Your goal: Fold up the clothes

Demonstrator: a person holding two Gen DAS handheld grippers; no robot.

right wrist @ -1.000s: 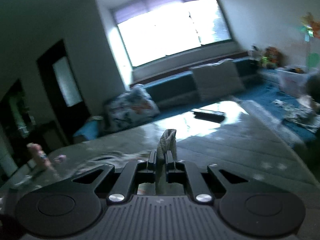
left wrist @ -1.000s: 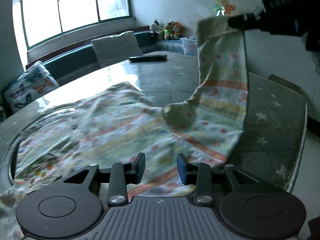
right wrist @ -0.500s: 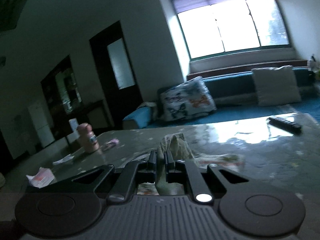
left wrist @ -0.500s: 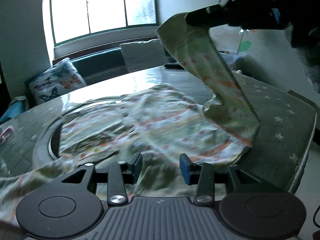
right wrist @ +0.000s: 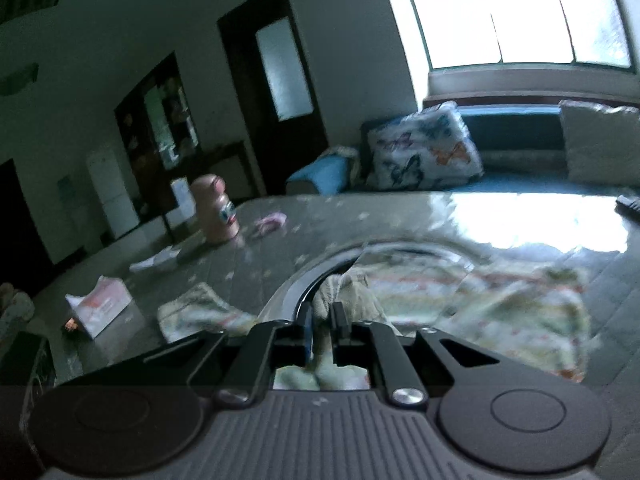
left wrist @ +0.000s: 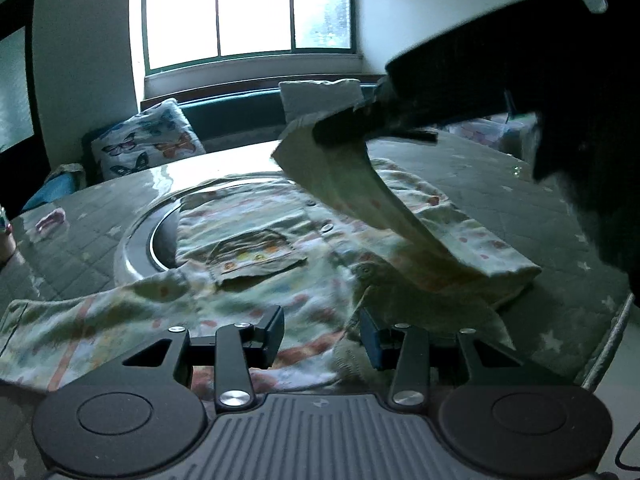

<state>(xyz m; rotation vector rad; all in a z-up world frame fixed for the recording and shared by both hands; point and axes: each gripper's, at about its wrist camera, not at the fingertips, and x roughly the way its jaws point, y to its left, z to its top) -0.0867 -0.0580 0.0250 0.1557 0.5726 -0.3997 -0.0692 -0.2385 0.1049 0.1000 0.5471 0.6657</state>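
You are working at a large table covered in a grey star-print cloth, with a round metal ring set into its middle. A pale printed shirt, with buttons and a chest pocket, is lying spread across the ring and the near half of the table, one sleeve trailing toward the table's left edge.

Your left gripper is hovering low over the shirt's near hem, close to the table's near edge. Its jaws are standing apart with only flat cloth below them, pinching nothing.

Your right gripper is reaching in from the right side above the shirt. Its jaws are opening just now, yet a bunched fold of the shirt's right sleeve is sitting between the fingers, and the left wrist view shows that sleeve stretched up off the table from the shirt's right side, so the cloth is hanging from the grip.

Toward the table's far left corner, a pink bottle is standing upright, with a small pink wrapper near it and a white paper packet nearer the left edge. A butterfly-print cushion is resting on the bench seat under the window.
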